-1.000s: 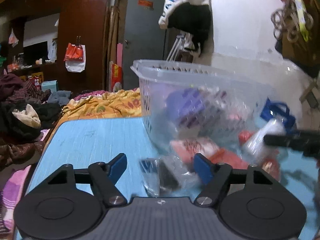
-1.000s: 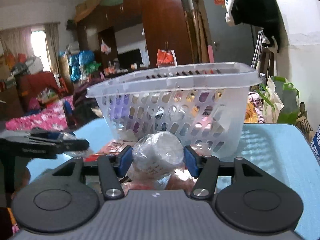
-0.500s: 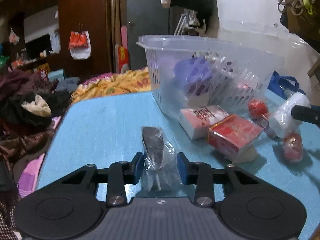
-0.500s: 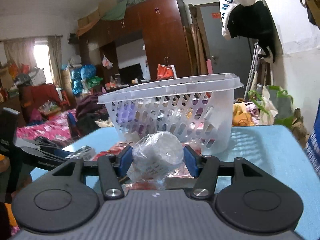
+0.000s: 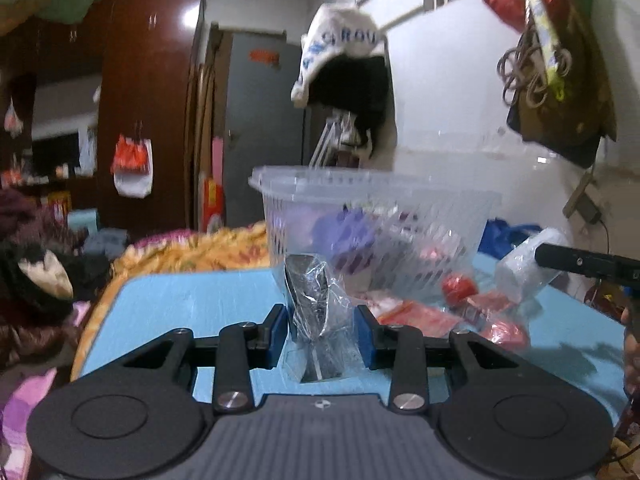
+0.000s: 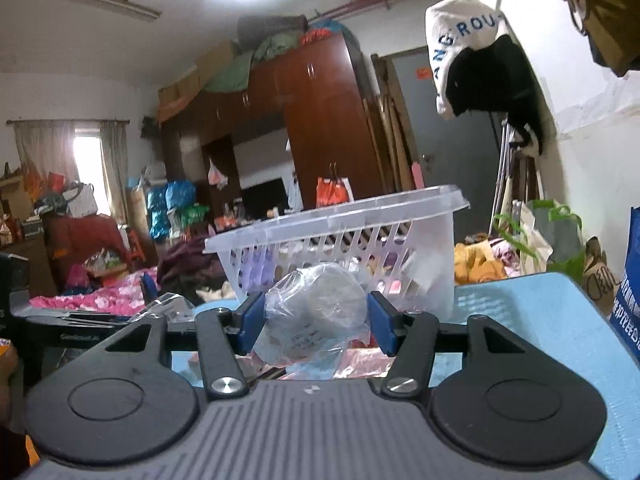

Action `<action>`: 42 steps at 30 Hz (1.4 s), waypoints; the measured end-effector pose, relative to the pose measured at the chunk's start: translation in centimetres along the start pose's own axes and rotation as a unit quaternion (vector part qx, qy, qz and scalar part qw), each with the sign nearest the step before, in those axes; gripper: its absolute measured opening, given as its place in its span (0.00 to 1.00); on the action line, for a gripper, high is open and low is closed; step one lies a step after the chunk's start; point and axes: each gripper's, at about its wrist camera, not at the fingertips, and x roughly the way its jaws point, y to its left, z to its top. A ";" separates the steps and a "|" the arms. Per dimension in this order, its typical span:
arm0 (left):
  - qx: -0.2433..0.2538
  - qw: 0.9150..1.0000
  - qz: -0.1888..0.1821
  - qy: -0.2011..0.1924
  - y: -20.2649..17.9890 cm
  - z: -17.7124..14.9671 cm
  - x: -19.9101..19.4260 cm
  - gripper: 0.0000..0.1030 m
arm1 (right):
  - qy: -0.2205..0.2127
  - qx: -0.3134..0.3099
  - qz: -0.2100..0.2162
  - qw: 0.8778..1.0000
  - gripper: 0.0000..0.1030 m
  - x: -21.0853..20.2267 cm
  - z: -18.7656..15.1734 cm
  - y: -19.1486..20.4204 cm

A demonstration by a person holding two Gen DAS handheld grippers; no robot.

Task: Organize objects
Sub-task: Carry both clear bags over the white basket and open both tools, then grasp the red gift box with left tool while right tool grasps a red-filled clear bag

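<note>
My left gripper is shut on a dark object wrapped in clear plastic, lifted off the blue table. Behind it stands a clear slotted plastic basket holding purple and other items. My right gripper is shut on a white roll in clear plastic, raised in front of the same basket. The white roll and a right finger also show at the right of the left wrist view. The left gripper's body appears at the left of the right wrist view.
Red packets and round red wrapped items lie on the table beside the basket. A bed heaped with clothes lies left of the table. A white wall with hanging bags is to the right.
The left gripper closed on the dark wrapped object and lifted it off the table toward the basket. The right gripper kept its hold on the white roll and tilted upward.
</note>
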 end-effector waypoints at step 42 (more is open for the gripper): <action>-0.031 0.995 -0.035 0.085 -3.3 2.9 6.6 0.86 | 0.202 -0.072 0.009 0.977 0.72 3.5 -0.7 3.1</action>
